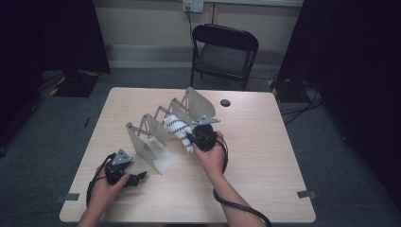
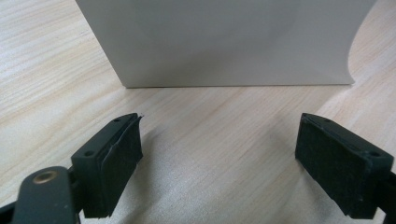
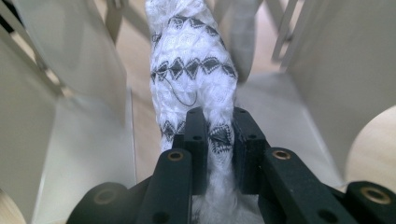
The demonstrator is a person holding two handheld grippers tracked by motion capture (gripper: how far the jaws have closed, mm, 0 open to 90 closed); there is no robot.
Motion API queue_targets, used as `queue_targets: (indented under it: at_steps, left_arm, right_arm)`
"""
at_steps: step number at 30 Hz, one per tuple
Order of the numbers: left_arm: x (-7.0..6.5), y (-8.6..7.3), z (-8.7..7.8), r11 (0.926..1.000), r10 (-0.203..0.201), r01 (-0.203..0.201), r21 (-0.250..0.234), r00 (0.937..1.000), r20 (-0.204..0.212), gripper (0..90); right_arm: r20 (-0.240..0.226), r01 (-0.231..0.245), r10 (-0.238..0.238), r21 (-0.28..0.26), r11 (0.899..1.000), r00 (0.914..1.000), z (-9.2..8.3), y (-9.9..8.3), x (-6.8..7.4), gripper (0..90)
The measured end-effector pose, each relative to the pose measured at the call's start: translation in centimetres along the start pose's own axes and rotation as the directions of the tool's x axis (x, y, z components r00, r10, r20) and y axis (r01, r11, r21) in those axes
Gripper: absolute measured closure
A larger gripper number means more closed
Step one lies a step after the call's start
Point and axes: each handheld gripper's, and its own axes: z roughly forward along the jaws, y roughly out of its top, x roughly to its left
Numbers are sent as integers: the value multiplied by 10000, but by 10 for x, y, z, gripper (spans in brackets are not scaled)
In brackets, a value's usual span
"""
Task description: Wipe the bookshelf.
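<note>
A dim room with grey carpet holds a pale wooden square table (image 1: pixel 265 161); a black folding chair (image 1: pixel 224 52) stands behind its far edge, and a small dark round hole (image 1: pixel 225 102) sits in the tabletop near that edge. On the table stands a grey metal expanding rack of upright curved dividers (image 1: pixel 156 135), running diagonally from near left to far right. The right gripper (image 3: pixel 219 135), held in the person's right hand (image 1: pixel 213 158), is clenched on a rolled white fabric with black diamond patterning (image 3: pixel 194 70); both pads press its near end. The roll lies tilted between two dividers in the middle of the rack, its far end pointing up and away. The left gripper (image 2: pixel 219 154) rests low over the tabletop at the near left, jaws released and wide apart, nothing between them. It faces the flat side of the rack's nearest divider, near but not touching.
</note>
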Motion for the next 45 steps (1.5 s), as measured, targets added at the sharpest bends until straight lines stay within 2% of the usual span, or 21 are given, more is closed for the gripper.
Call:
queue_targets:
  at_steps: [4, 6, 10, 15, 22, 38, 45]
  left_arm:
    - [0, 0, 0, 10000, 15, -15, 12, 10000, 4, 143]
    - [0, 0, 0, 10000, 6, -6, 15, 10000, 20, 143]
    - [0, 0, 0, 10000, 33, -34, 36, 10000, 21, 143]
    - [0, 0, 0, 10000, 5, -5, 23, 10000, 28, 143]
    - [0, 0, 0, 10000, 5, -5, 15, 10000, 31, 143]
    - [0, 0, 0, 10000, 12, -12, 24, 10000, 27, 143]
    - [0, 0, 0, 10000, 13, -13, 25, 10000, 26, 143]
  right_arm:
    - [80, 197, -193, -562, 9982, 9998, -14, 21, 0, 782]
    - [19, 36, -35, -830, 9965, 10000, -18, 29, -2, 782]
    - [62, 132, -126, -1121, 9936, 9999, -21, 37, -2, 782]
    - [129, 141, -131, -817, 9966, 9998, -10, 29, -1, 783]
    - [96, -246, 249, -302, 9992, 9996, 11, 7, -5, 783]
    - [238, 119, -138, 785, 9968, 9996, 44, -28, -7, 779]
    - [214, 350, -375, 1089, 9934, 9991, 50, -39, -4, 777]
